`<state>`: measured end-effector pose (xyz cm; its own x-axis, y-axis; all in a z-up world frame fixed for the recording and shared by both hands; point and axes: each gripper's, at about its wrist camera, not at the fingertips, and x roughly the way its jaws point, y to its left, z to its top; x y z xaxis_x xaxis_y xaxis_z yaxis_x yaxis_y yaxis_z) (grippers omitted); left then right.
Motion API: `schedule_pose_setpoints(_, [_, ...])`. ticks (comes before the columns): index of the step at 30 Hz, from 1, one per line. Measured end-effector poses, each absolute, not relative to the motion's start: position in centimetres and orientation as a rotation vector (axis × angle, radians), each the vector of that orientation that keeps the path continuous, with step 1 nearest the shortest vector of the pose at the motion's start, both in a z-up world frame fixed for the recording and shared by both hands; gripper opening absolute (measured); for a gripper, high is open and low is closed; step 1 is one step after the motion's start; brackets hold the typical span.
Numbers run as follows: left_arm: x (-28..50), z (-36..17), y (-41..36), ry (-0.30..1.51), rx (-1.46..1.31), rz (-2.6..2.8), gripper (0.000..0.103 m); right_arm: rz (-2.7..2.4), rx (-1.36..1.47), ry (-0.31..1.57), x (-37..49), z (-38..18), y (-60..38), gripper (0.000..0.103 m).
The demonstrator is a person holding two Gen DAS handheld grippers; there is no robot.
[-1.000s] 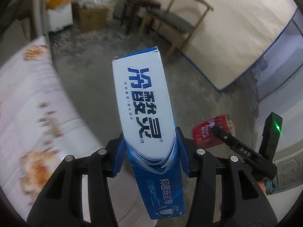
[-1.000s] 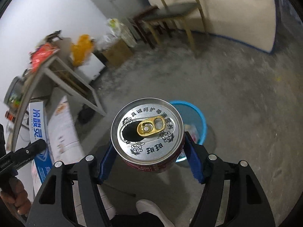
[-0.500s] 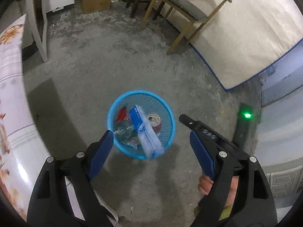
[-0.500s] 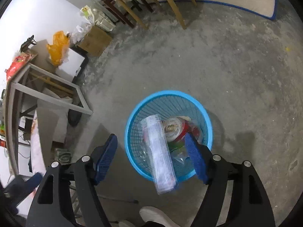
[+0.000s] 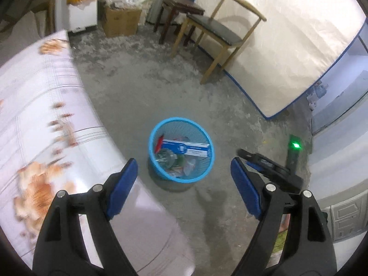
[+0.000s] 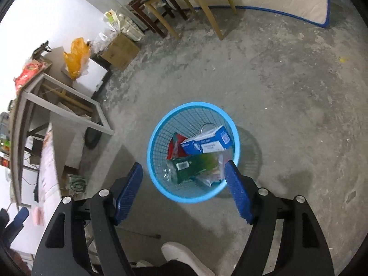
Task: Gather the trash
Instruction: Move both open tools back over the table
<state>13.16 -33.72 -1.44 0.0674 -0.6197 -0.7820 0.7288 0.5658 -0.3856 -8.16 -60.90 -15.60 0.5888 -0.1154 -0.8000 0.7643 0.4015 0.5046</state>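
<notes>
- The left tool [image 5: 184, 179] has its two blue fingers [image 5: 123, 184] spread wide. Nothing is between them. Its jaws have just been opening.
- The right tool [image 6: 184, 184] is spread wide too, and it holds nothing. Its jaws have just been opening as well.
- Both tools point down at a blue basket [image 5: 208, 142] [image 6: 158, 177] that stands on the grey floor [image 5: 138, 96] [image 6: 287, 92].
- The basket has a round rim and walls like a net.
- A long blue and white box [image 5: 186, 148] [image 6: 207, 142] lies inside the basket. In the left view it lies flat across the other trash. In the right view it leans near the far wall of the basket.
- A clear plastic bottle [image 5: 165, 156] [image 6: 169, 172] lies in the basket below the box.
- A green pack [image 6: 195, 165] lies next to the bottle, under the box.
- Something red [image 5: 159, 141] [image 6: 174, 147] sits by the basket's wall. I cannot tell what it is.
- In the left view, the other tool shows on the right side, with a small green light [image 5: 296, 146] behind it.
- A worktop with a flower cloth [image 5: 39, 119] is on the left, near the basket.
- A wooden chair [image 5: 220, 30] stands farther back, next to a big white mattress [image 5: 287, 36] leaning on the wall.
- A brown cardboard box [image 5: 120, 20] [image 6: 119, 51] sits far back by the wall.
- An orange bag [image 6: 76, 56] rests near the cardboard box.
- A white shoe [image 6: 181, 255] of the person shows at the bottom of the right view.
</notes>
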Motion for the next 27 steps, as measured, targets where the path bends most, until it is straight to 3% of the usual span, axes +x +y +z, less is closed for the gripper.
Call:
schedule_pose_setpoints(5, [13.1, -0.1, -24.7, 1.023, 0.074, -0.945, 0.082, -0.598, 1.052, 0.692, -12.4, -14.6, -56.7, 0.085])
schedule_pose_setpoints(13, [15.2, -2.3, -8.0, 1.041, -0.084, -0.632, 0.083, -0.528, 1.021, 0.763, -11.9, -13.6, -51.5, 0.085])
schedule_pose_setpoints(21, [17.8, -2.5, 3.3, 0.985, -0.336, -0.424, 0.082, -0.185, 0.690, 0.744, 1.3, -2.4, -42.6, 0.085])
schedule_pose_setpoints(25, [17.9, -2.0, 7.0, 0.919, -0.426, -0.388, 0.080, 0.027, 0.615, 0.793, 9.7, 0.7, -35.4, 0.085])
schedule_pose_setpoints(27, [18.0, -2.3, 7.8, 0.918, -0.457, -0.385, 0.075, 0.116, 0.589, 0.849, 14.7, 1.2, -30.8, 0.085])
